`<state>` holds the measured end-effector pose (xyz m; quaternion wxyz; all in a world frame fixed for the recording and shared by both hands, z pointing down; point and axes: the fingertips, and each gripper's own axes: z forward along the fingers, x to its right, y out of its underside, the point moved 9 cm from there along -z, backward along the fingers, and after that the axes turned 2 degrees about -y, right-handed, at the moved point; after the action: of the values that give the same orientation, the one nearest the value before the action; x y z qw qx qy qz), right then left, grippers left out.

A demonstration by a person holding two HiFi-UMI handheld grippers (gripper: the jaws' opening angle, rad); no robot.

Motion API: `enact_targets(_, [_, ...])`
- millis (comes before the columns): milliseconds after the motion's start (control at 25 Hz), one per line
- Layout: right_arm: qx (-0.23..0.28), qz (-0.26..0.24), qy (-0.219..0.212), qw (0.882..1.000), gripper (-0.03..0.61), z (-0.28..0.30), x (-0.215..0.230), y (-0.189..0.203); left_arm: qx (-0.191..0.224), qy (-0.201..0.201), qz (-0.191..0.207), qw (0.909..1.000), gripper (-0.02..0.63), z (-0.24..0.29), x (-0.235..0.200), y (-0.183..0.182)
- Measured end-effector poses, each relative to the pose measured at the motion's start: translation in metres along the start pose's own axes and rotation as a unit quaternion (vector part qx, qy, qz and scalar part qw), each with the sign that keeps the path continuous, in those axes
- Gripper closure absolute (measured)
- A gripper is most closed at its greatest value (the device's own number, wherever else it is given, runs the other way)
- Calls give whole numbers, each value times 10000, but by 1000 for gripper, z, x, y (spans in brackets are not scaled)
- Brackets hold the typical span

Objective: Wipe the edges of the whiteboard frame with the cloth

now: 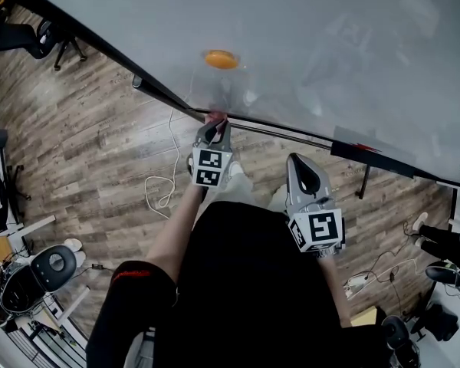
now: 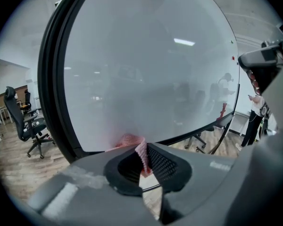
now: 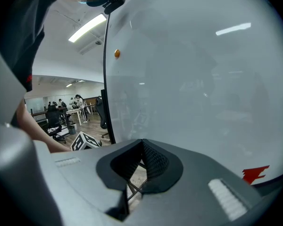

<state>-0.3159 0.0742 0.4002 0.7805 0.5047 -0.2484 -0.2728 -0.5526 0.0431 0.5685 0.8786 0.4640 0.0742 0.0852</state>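
The whiteboard point(image 1: 307, 44) fills the upper part of the head view, its black frame point(image 1: 169, 98) running diagonally. My left gripper point(image 1: 214, 126) is shut on a pink checked cloth point(image 2: 140, 150) and presses it against the lower frame edge point(image 2: 188, 133). The cloth bunches against the board above the jaws point(image 2: 127, 139). My right gripper point(image 1: 301, 164) hangs lower, away from the frame, shut with nothing between its jaws point(image 3: 141, 161). In the right gripper view the board's side frame point(image 3: 107, 79) stands upright.
An orange magnet point(image 1: 221, 59) sticks to the board. A red mark point(image 3: 255, 174) shows at the lower right of the board. A white cable point(image 1: 165, 182) lies on the wood floor. Office chairs point(image 1: 42, 271) stand around, and people sit at desks point(image 3: 61, 109) far off.
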Motion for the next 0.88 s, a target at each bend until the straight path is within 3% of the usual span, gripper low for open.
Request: enact_targets(880, [-24,71,54,10000,577,-17,25,6,-33,177,75,9998,597,14,38,-9])
